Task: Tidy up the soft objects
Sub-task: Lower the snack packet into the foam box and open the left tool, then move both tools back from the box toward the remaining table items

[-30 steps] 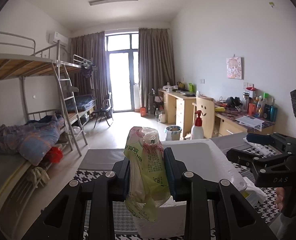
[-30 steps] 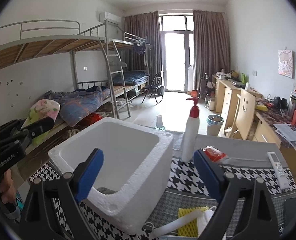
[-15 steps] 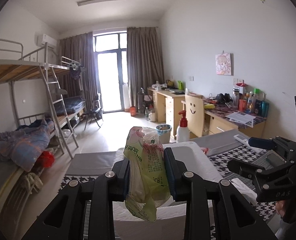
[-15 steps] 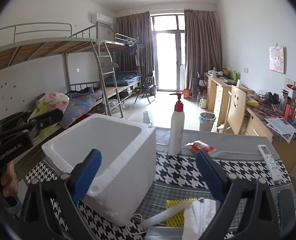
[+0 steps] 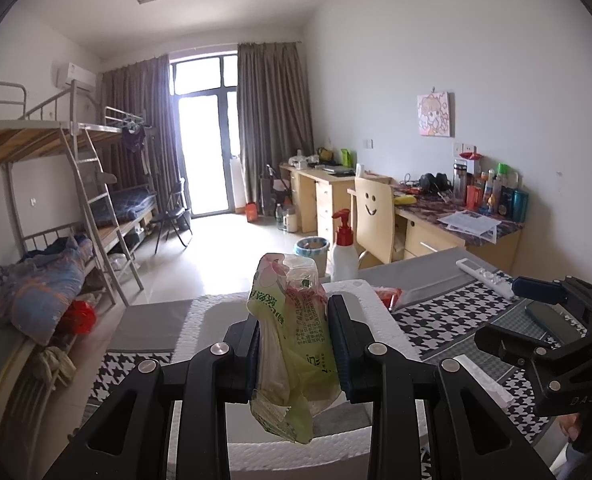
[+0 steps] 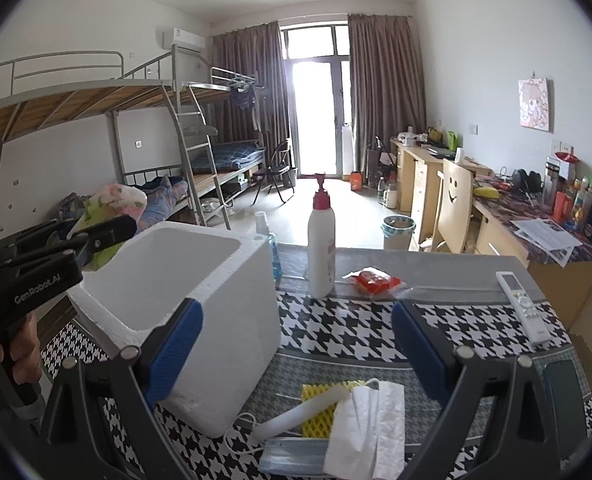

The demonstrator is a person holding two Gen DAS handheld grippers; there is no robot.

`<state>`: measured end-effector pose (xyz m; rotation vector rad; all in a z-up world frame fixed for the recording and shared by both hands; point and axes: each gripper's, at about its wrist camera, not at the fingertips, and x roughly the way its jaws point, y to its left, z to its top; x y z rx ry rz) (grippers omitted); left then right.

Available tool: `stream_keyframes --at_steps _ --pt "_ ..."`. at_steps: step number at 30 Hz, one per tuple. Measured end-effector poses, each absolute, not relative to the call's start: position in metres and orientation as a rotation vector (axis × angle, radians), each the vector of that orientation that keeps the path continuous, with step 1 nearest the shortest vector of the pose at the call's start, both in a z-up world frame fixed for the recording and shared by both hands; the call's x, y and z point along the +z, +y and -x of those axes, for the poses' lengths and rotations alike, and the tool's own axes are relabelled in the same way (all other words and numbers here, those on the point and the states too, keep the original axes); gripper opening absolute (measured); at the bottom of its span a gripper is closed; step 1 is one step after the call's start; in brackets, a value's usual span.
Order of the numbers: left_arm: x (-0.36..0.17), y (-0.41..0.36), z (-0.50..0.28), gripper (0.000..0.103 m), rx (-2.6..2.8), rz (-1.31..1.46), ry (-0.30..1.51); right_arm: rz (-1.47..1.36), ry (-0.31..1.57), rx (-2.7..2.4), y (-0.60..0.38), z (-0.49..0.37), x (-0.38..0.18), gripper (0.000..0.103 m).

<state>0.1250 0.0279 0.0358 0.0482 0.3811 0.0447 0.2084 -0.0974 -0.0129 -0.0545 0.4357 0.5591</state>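
Note:
My left gripper (image 5: 294, 350) is shut on a soft green and pink tissue pack (image 5: 290, 344) and holds it above the near rim of the white foam box (image 5: 296, 450). In the right wrist view the pack (image 6: 114, 204) sits at the left, over the box (image 6: 232, 320). My right gripper (image 6: 296, 344) is open and empty above a white tissue (image 6: 366, 428), a yellow foam net (image 6: 316, 412), a white foam tube (image 6: 296, 416) and a blue face mask (image 6: 292, 456) on the houndstooth mat (image 6: 356, 336).
A white pump bottle (image 6: 322, 248), a small blue bottle (image 6: 274, 256), a red packet (image 6: 376, 280) and a remote (image 6: 522, 308) stand behind on the table. A dark phone (image 6: 564, 396) lies at the right. Bunk beds are left, desks right.
Both grippers have shifted left, so the scene slides right in both views. The left gripper now holds the pack over the foam box's near rim. Jaws unchanged.

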Motion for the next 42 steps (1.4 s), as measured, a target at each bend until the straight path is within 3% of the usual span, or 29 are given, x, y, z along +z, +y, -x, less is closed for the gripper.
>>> stream_keyframes --at_steps 8,11,13,22,42 --pt "0.027 0.027 -0.14 0.037 0.039 -0.049 0.422 0.039 0.447 0.542 -0.106 -0.211 -0.018 0.097" --pt "0.025 0.028 -0.144 0.054 0.049 -0.044 0.432 0.036 0.452 0.539 -0.108 -0.212 -0.02 0.097" --pt "0.024 0.028 -0.144 0.071 0.065 -0.044 0.429 0.032 0.455 0.538 -0.108 -0.212 -0.021 0.097" --pt "0.03 0.024 -0.133 0.1 0.078 -0.04 0.374 0.019 0.454 0.532 -0.114 -0.212 -0.021 0.097" --pt "0.046 0.007 -0.099 0.102 0.055 -0.044 0.313 0.017 0.421 0.526 -0.128 -0.19 -0.012 0.097"
